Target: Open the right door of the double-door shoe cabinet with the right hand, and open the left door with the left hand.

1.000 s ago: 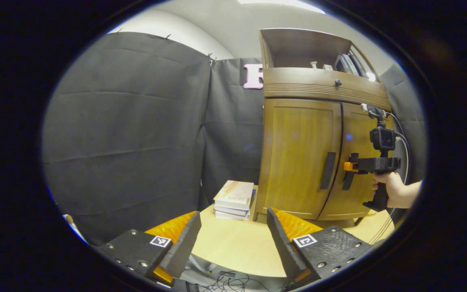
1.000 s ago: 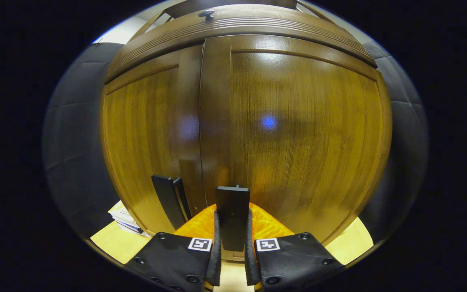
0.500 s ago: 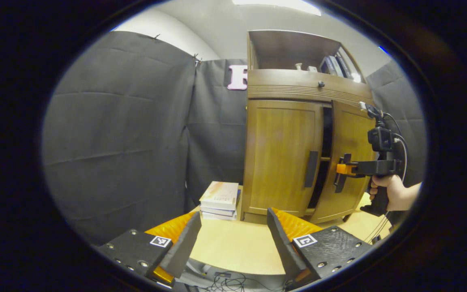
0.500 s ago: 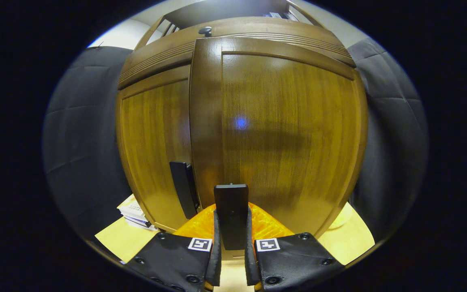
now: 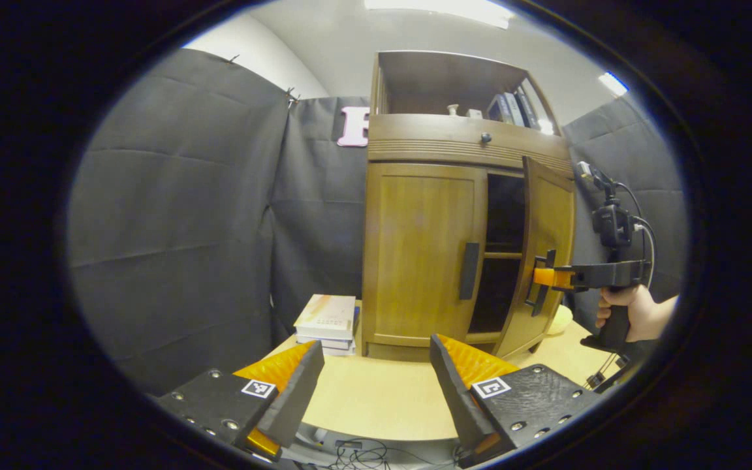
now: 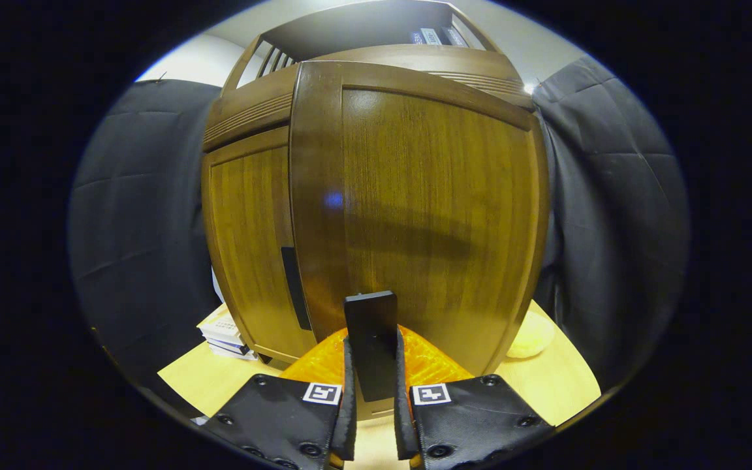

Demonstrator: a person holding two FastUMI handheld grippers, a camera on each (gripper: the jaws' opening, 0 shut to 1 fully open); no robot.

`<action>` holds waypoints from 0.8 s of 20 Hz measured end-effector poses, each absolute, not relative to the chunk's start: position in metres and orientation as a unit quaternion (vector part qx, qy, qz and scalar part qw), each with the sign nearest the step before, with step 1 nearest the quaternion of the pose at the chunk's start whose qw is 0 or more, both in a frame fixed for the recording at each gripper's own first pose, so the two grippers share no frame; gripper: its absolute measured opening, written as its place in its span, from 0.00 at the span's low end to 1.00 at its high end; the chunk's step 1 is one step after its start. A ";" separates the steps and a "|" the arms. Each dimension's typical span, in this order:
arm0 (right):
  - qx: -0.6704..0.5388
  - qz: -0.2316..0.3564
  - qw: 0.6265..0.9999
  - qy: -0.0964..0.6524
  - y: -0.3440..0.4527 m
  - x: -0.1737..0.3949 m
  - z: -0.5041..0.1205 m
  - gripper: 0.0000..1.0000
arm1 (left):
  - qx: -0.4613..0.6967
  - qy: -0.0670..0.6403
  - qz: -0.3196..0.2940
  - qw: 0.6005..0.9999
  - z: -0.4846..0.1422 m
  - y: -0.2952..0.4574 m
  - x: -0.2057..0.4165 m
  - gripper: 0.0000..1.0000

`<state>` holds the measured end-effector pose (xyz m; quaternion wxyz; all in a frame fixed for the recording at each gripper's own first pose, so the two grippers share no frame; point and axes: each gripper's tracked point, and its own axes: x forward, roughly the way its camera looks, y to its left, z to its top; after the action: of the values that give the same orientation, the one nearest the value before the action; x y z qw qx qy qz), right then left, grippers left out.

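Wooden shoe cabinet (image 5: 415, 248) stands on the worktop (image 5: 376, 398), right door (image 6: 428, 215) partly swung out, left door (image 5: 422, 248) shut. Right hand-held gripper (image 6: 371, 365) clamps the right handle (image 6: 371, 339); left hand-held gripper (image 5: 376, 385) hangs wide, well apart. Doors look stiff, hinged; grip the left handle (image 5: 469, 271) mid-bar.

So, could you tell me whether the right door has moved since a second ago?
Yes. The right door has swung outward from the shut left door, exposing the dark interior.

Brown wood-grain cabinet (image 5: 415, 254), black door handles (image 5: 469, 271), pale yellow table (image 5: 376, 398).
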<state>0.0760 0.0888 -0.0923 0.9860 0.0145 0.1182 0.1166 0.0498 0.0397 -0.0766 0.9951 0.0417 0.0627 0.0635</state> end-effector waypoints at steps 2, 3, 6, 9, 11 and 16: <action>0.017 0.114 0.986 0.119 0.080 0.069 -0.090 0.24 | 0.048 0.061 0.051 0.996 -0.076 0.040 0.062 0.91; 0.018 0.113 0.986 0.119 0.077 0.065 -0.091 0.24 | 0.049 0.060 0.044 0.996 -0.077 0.042 0.064 0.91; 0.021 0.107 0.987 0.118 0.064 0.053 -0.090 0.25 | 0.043 0.059 0.024 0.997 -0.076 0.043 0.077 0.91; 0.021 0.100 0.988 0.117 0.049 0.042 -0.094 0.24 | 0.041 0.061 0.007 0.997 -0.077 0.044 0.088 0.91; 0.026 0.094 0.988 0.119 0.039 0.034 -0.094 0.25 | 0.042 0.061 -0.004 0.997 -0.077 0.044 0.092 0.91; 0.036 0.081 0.989 0.121 0.014 0.018 -0.096 0.24 | 0.041 0.061 -0.035 0.997 -0.070 0.041 0.097 0.91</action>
<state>0.0185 0.0138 -0.0957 0.9886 0.0363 0.1210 0.0815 0.0971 0.0410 -0.0704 0.9967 0.0406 0.0615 -0.0349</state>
